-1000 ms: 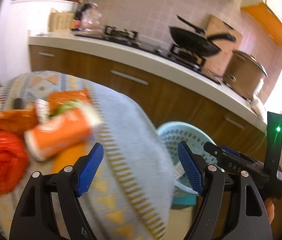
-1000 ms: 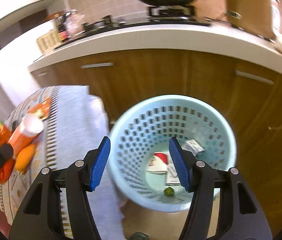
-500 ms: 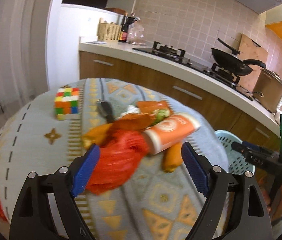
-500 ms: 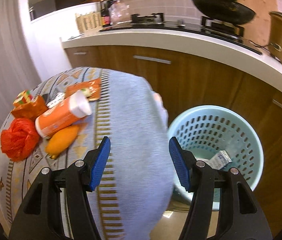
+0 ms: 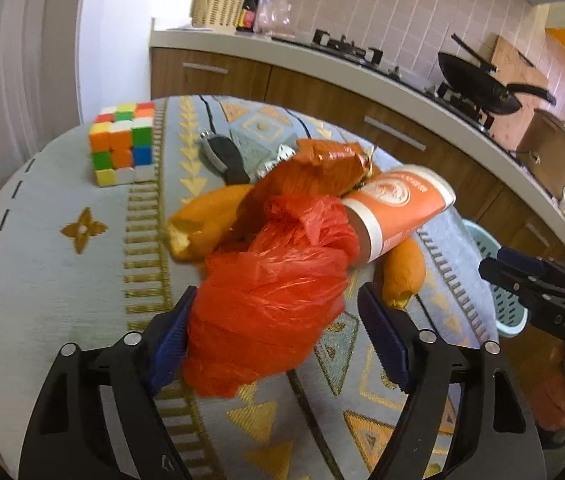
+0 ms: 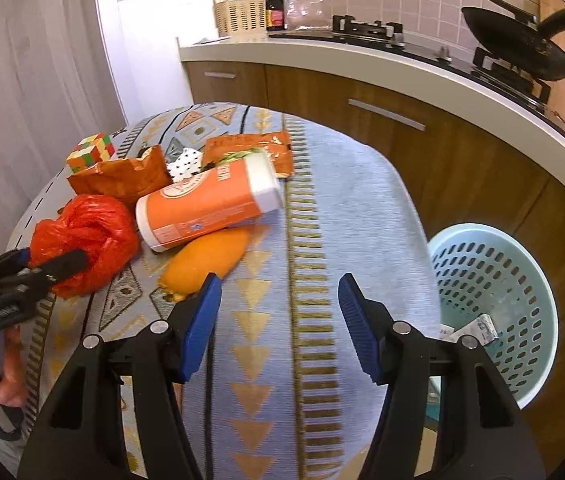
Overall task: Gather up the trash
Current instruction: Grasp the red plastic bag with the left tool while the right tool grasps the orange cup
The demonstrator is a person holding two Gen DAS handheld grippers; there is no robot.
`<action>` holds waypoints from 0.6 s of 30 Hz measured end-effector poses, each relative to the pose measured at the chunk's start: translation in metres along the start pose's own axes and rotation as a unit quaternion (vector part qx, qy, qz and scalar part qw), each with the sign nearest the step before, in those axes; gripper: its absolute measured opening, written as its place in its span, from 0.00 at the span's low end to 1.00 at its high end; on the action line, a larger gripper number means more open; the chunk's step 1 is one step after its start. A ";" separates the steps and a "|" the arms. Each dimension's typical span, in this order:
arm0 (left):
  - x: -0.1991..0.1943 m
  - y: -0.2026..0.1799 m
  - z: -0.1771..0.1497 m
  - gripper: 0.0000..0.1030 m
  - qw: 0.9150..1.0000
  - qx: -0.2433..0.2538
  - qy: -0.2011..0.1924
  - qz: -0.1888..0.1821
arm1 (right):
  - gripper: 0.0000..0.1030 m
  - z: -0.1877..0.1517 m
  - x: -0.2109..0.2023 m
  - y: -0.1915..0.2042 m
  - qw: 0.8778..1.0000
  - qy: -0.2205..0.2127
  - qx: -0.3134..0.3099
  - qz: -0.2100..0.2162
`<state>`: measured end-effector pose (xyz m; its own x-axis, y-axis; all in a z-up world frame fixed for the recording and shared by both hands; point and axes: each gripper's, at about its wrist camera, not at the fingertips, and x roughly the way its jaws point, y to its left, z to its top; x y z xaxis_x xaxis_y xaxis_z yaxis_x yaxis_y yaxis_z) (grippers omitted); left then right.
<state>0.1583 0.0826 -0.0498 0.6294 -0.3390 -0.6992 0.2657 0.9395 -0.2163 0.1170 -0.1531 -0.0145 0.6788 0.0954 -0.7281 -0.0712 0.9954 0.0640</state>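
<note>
A crumpled red plastic bag [image 5: 266, 304] lies on the patterned tablecloth [image 5: 62, 280]. My left gripper [image 5: 278, 340] is open with the bag between its jaws; the left pad touches it, the right pad stands apart. The bag also shows in the right wrist view [image 6: 86, 236]. Behind it lie an orange cup [image 6: 206, 204] on its side, orange snack wrappers [image 6: 122, 176] and two orange fruit-like pieces [image 6: 206, 260]. My right gripper [image 6: 278, 324] is open and empty above the cloth, left of the pale blue trash basket [image 6: 522, 280].
A colour cube [image 5: 122, 140] and a dark key fob [image 5: 222, 156] lie at the table's far side. The basket, holding a few scraps, stands on the floor by brown cabinets [image 6: 422, 140]. The counter carries a stove, a pan [image 6: 518, 48] and a pot.
My left gripper swung from the basket side onto the table and came down around the red bag. My right gripper pulled up from over the basket to above the tablecloth.
</note>
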 end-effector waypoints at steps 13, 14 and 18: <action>0.007 0.001 -0.018 0.32 1.000 -0.014 -0.004 0.000 | 0.66 0.031 0.043 0.002 0.995 0.030 0.070 0.069; 0.005 -0.003 -0.019 0.32 1.000 -0.005 -0.011 0.005 | 0.69 0.034 0.049 0.002 0.993 0.037 0.081 0.080; -0.002 -0.012 -0.021 0.32 0.999 0.016 -0.033 0.027 | 0.71 0.044 0.067 0.003 0.986 0.056 0.117 0.109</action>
<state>0.1385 0.0733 -0.0604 0.6902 -0.2909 -0.6625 0.2525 0.9549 -0.1562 0.1940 -0.1435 -0.0329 0.5793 0.3192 -0.7500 -0.0274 0.9273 0.3734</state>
